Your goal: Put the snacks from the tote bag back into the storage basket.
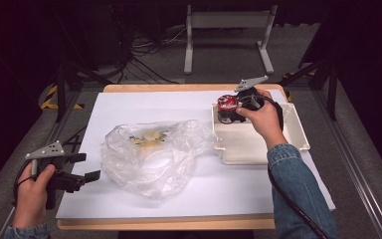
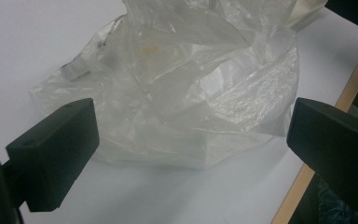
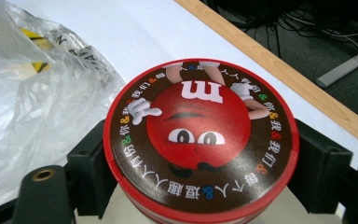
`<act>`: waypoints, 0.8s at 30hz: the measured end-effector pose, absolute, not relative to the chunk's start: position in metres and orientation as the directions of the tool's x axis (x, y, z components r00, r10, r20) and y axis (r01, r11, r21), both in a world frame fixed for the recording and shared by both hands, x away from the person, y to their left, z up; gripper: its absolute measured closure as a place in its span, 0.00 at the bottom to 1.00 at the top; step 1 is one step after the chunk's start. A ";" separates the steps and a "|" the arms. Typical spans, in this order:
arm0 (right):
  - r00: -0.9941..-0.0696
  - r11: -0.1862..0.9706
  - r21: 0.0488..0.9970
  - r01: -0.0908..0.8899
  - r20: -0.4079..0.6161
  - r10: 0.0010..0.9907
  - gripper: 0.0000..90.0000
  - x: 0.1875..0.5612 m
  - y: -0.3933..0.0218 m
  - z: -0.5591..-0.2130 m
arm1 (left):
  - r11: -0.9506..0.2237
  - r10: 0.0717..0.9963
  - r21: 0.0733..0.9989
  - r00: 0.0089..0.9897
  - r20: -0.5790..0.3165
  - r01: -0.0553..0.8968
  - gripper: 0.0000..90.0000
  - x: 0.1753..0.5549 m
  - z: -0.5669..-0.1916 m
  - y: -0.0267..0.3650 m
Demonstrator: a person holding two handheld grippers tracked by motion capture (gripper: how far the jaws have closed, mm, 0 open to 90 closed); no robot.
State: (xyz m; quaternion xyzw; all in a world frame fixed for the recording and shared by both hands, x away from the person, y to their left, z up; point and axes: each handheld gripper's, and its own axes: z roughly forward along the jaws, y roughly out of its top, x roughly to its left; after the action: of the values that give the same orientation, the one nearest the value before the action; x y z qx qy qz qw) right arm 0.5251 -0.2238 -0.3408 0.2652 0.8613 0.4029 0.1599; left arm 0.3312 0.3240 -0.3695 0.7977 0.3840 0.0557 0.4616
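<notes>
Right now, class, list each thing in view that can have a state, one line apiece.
Round tin: lid on, gripped between the right tool's jaws, above the white tray.
Right tool: shut on the tin.
Left tool: open, holding nothing.
Plastic bag: crumpled, lying on the table.
White tray: upright.

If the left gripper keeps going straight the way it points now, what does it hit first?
Most likely the crumpled clear plastic bag: it lies straight ahead of the left gripper, whose fingers stand open with bare white sheet before it. Depth is hard to judge.
</notes>
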 end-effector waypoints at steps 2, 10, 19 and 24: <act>-0.813 0.540 0.778 0.323 -0.064 0.578 0.23 0.526 -0.224 -0.345 | -0.280 0.664 0.780 0.700 -0.263 0.559 0.04 0.332 -0.370 0.324; -0.821 0.550 0.769 0.327 -0.057 0.568 0.23 0.530 -0.224 -0.361 | -0.285 0.660 0.778 0.703 -0.264 0.560 0.04 0.334 -0.371 0.322; -0.822 0.549 0.762 0.345 -0.037 0.569 0.23 0.535 -0.225 -0.379 | -0.284 0.655 0.775 0.704 -0.272 0.564 0.04 0.337 -0.372 0.321; -0.827 0.555 0.758 0.343 -0.037 0.561 0.23 0.536 -0.224 -0.386 | -0.282 0.654 0.774 0.704 -0.277 0.567 0.04 0.338 -0.373 0.321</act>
State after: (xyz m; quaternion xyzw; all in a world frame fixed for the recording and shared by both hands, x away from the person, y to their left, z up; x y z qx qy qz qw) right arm 0.5362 -0.2237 -0.3863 0.2593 0.8709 0.3940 0.1384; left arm 0.3380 0.3205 -0.3729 0.7994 0.3820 0.0472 0.4614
